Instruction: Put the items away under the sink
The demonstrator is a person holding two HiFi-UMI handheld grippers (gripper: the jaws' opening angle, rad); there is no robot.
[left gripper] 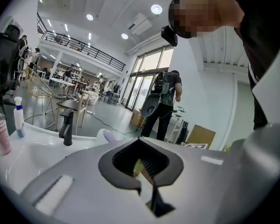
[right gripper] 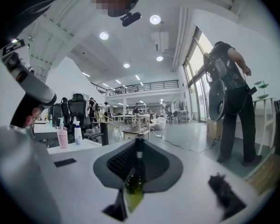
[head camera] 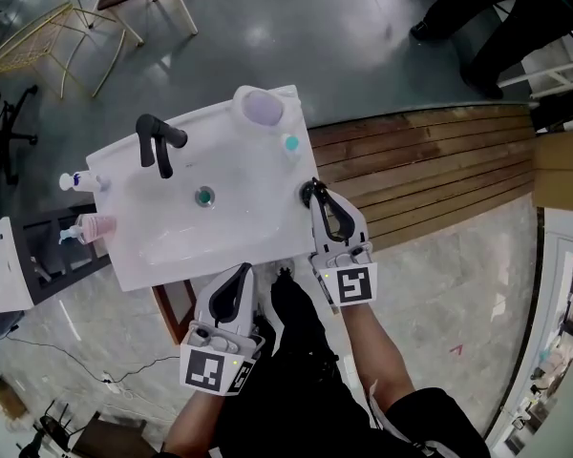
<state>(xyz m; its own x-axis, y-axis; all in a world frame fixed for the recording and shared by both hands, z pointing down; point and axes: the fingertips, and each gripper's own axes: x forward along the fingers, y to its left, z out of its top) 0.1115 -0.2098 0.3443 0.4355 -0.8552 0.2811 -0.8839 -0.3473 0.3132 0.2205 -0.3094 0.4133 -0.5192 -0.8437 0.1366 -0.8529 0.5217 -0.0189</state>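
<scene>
**Entry: green bottle, at the sink's right edge**

Small green glass bottle with a dark neck, upright at the right edge of the white ceramic sink. The right gripper is clamped on its body. The left gripper has its jaws together and empty, by the front edge.

Handling: keep the grip firm and the bottle upright. Lift it clear of the rim before lowering it below.

The head view looks steeply down on the sink; both gripper views (low, close) face across it, sharing its pink bottle.
</scene>
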